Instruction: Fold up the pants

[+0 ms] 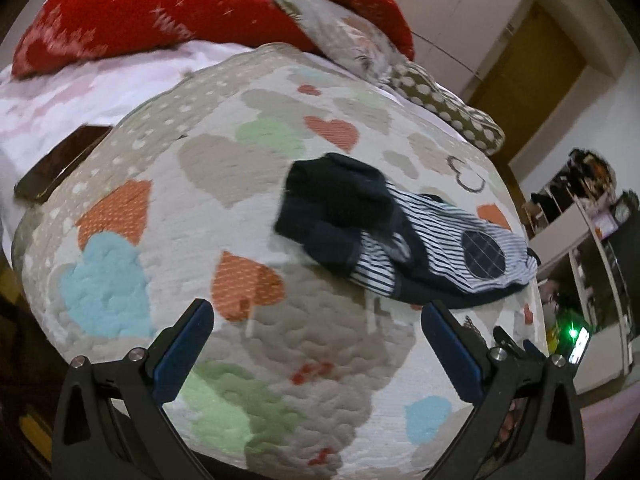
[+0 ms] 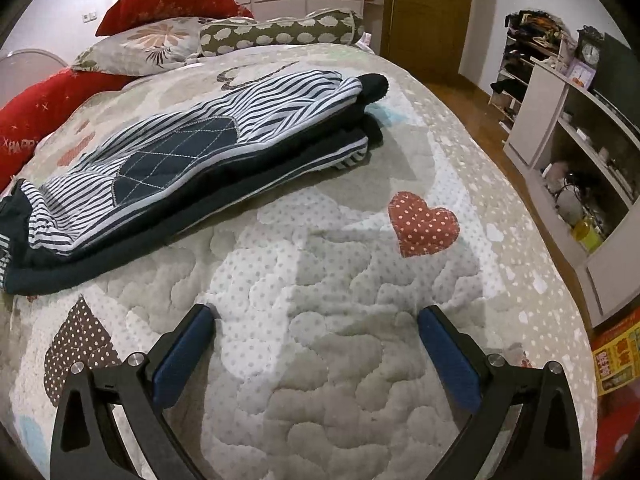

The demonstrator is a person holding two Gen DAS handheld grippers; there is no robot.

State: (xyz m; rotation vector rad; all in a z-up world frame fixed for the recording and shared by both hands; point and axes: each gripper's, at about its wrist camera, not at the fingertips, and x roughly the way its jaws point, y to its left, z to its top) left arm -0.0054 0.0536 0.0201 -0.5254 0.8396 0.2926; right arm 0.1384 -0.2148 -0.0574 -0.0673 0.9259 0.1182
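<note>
The pants are navy with white-and-navy stripes and a quilted navy knee patch. They lie folded in a stack on the heart-patterned quilt, right of centre in the left wrist view. In the right wrist view the pants fill the upper left. My left gripper is open and empty, hovering above the quilt just short of the pants' near edge. My right gripper is open and empty over bare quilt, below and right of the pants.
Red pillows, a floral pillow and a dotted bolster lie at the bed's head. A dark phone-like slab rests at the left. White shelves and a wooden door stand to the right of the bed.
</note>
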